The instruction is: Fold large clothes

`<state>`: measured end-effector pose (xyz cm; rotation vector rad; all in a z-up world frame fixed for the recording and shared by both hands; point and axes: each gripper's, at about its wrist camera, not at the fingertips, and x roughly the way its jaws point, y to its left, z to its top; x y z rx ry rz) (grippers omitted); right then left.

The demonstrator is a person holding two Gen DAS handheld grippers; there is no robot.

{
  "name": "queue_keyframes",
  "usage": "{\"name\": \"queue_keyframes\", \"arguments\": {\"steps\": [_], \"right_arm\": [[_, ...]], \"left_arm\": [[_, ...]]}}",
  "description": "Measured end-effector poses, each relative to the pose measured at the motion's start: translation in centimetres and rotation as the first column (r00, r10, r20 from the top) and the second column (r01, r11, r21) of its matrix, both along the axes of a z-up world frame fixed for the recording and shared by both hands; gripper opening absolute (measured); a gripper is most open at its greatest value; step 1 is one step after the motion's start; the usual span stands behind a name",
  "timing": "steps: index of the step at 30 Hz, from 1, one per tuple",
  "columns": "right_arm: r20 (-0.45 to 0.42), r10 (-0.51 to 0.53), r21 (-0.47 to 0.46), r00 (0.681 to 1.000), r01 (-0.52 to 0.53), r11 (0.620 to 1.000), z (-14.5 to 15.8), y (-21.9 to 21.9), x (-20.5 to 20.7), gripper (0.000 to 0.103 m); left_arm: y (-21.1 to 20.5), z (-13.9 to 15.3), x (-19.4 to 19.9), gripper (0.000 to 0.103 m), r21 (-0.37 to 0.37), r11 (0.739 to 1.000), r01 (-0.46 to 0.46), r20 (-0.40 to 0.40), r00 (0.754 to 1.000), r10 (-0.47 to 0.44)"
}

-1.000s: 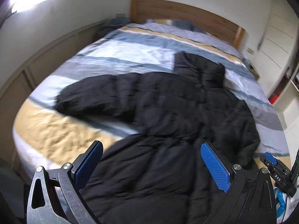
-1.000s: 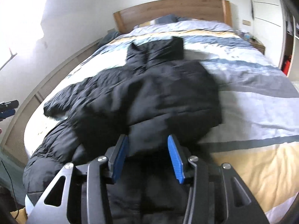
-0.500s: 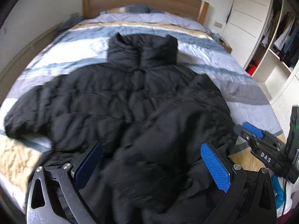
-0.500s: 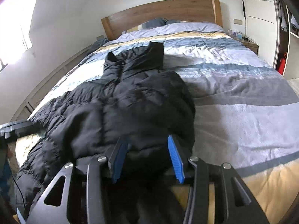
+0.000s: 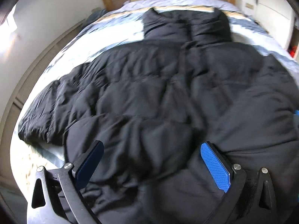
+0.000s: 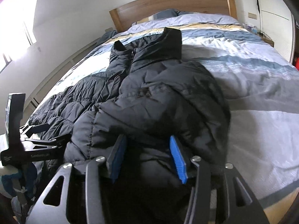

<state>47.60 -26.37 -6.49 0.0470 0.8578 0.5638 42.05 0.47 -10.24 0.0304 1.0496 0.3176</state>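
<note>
A large black puffer jacket (image 5: 158,93) lies front up on the bed, collar toward the headboard. Its left sleeve (image 5: 46,117) stretches out to the left. Its right side is folded over the body (image 6: 158,100). My left gripper (image 5: 151,158) is open, low over the jacket's hem, with nothing between the fingers. My right gripper (image 6: 147,158) is shut on a bulky fold of the jacket's right sleeve and holds it over the body. The left gripper also shows at the left edge of the right wrist view (image 6: 35,141).
The bed has a striped blue, white and yellow duvet (image 6: 252,85) and a wooden headboard (image 6: 168,3). A wall with a low ledge (image 5: 37,59) runs along the left. Wardrobe doors (image 5: 276,5) and a bedside table (image 6: 267,39) stand at the right.
The left gripper has swung from the bed's left side to face the jacket squarely and moved closer. The right gripper has carried the sleeve fold leftward over the jacket's body.
</note>
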Motion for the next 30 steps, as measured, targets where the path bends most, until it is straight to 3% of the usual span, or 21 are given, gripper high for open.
{"name": "queue_keyframes", "arguments": {"steps": [3, 6, 9, 15, 18, 23, 26, 30], "right_arm": [[-0.012, 0.005, -0.042, 1.000, -0.005, 0.999, -1.8, 0.7, 0.0, 0.052], [-0.040, -0.007, -0.038, 0.999, 0.005, 0.999, -2.7, 0.0, 0.2, 0.052], [-0.042, -0.006, -0.063, 0.999, 0.003, 0.998, -1.7, -0.1, -0.1, 0.052], [0.037, -0.013, -0.085, 0.999, 0.016, 0.996, 2.0, -1.4, -1.2, 0.052], [0.039, -0.045, -0.096, 0.998, 0.049, 0.994, 2.6, -2.4, -1.1, 0.052], [-0.020, -0.057, -0.135, 0.998, 0.054, 0.989, 0.3, -2.2, -1.7, 0.052], [-0.041, -0.086, -0.126, 0.995, 0.081, 0.989, -0.6, -2.4, -2.3, 0.052], [-0.041, -0.114, -0.125, 0.993, 0.108, 0.986, -0.1, -3.0, -3.6, 0.052]], "left_arm": [[1.0, -1.2, -0.8, 0.103, -0.005, 1.000, -0.012, -0.022, 1.000, 0.012], [1.2, -0.3, -1.5, 0.102, -0.027, 0.999, -0.021, -0.002, 1.000, 0.021], [1.1, 2.1, -2.6, 0.102, -0.053, 0.999, -0.008, 0.063, 0.998, 0.012], [-1.5, 6.5, -4.9, 0.102, -0.157, 0.983, 0.094, 0.164, 0.984, -0.067], [-4.2, 6.0, -4.8, 0.102, -0.212, 0.965, 0.157, 0.149, 0.981, -0.127], [-6.8, 2.2, -5.2, 0.102, -0.218, 0.955, 0.201, 0.058, 0.980, -0.193], [-6.2, 0.5, -5.5, 0.102, -0.201, 0.963, 0.182, 0.019, 0.983, -0.182], [-4.3, 1.0, -6.8, 0.102, -0.243, 0.955, 0.169, 0.018, 0.985, -0.169]]}}
